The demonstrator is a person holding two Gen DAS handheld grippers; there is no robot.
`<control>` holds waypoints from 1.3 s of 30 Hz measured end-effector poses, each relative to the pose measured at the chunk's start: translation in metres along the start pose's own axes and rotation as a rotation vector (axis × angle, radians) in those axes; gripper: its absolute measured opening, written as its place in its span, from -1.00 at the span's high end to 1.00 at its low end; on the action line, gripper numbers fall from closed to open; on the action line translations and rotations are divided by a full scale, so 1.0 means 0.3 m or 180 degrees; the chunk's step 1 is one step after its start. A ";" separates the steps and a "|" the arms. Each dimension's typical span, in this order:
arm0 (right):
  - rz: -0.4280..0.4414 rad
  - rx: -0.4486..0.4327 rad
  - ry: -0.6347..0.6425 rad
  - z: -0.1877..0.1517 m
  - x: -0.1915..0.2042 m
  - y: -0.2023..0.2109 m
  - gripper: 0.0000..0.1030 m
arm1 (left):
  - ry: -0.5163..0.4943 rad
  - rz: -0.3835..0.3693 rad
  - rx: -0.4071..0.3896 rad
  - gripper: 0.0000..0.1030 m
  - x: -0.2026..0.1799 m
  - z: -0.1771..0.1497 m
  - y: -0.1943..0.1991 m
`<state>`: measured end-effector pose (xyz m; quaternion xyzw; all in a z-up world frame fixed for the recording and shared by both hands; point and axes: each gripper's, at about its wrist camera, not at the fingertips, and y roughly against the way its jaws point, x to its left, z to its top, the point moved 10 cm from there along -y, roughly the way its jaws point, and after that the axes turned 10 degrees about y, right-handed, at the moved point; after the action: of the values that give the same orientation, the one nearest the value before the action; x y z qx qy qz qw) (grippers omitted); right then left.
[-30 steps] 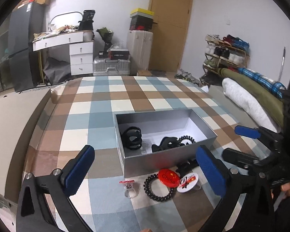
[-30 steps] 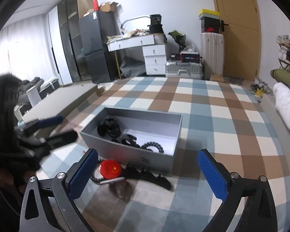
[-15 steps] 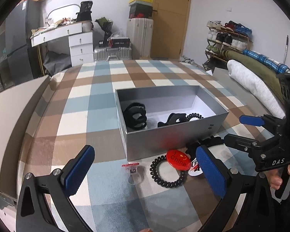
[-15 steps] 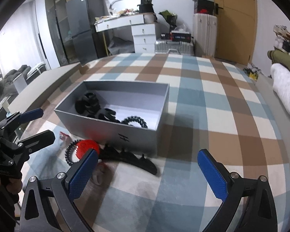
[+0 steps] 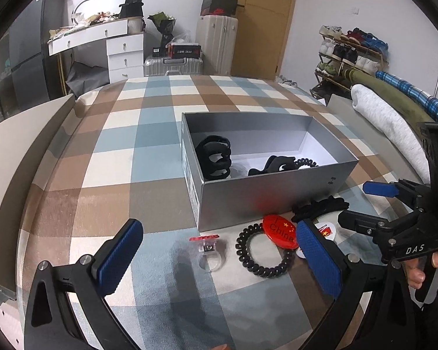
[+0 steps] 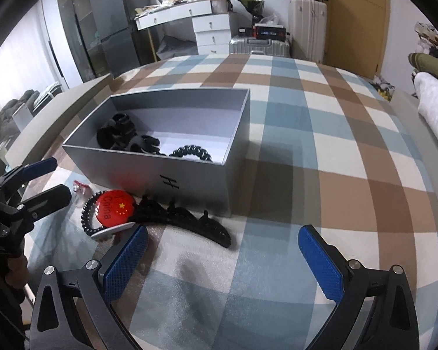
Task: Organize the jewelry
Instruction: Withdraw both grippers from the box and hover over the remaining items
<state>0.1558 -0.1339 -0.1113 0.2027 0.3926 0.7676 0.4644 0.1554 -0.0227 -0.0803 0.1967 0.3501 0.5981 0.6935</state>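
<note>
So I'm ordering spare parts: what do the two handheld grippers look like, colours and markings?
Both match. The left gripper and right gripper have black angular frames with silver round bolts and jaws faced with textured blue pads. In the left wrist view, the right gripper's black body carries white "DAS" lettering and a metal trigger. No cables show.

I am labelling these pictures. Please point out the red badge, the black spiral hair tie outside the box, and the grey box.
red badge [image 5: 280, 230], left wrist view, middle of its red face.
black spiral hair tie [image 5: 249, 264], left wrist view, lower left of its coil.
grey box [image 6: 166, 182], right wrist view, near outer wall.
</note>
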 end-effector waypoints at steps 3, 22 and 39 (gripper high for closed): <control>-0.0066 0.0036 0.0012 -0.008 -0.004 -0.004 -1.00 | 0.0007 0.0013 0.0016 -0.98 0.004 -0.003 -0.001; 0.0097 0.0127 0.0135 -0.009 0.092 -0.055 -1.00 | 0.0049 0.0027 0.0016 -0.98 0.028 0.009 0.005; 0.0051 0.0153 0.0025 0.030 0.086 -0.085 -1.00 | 0.0107 0.0090 0.0008 -0.98 0.072 0.023 0.005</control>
<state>0.1634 -0.1009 -0.1272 0.2140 0.4110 0.7624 0.4517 0.1602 -0.0006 -0.0800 0.1924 0.3596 0.6107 0.6787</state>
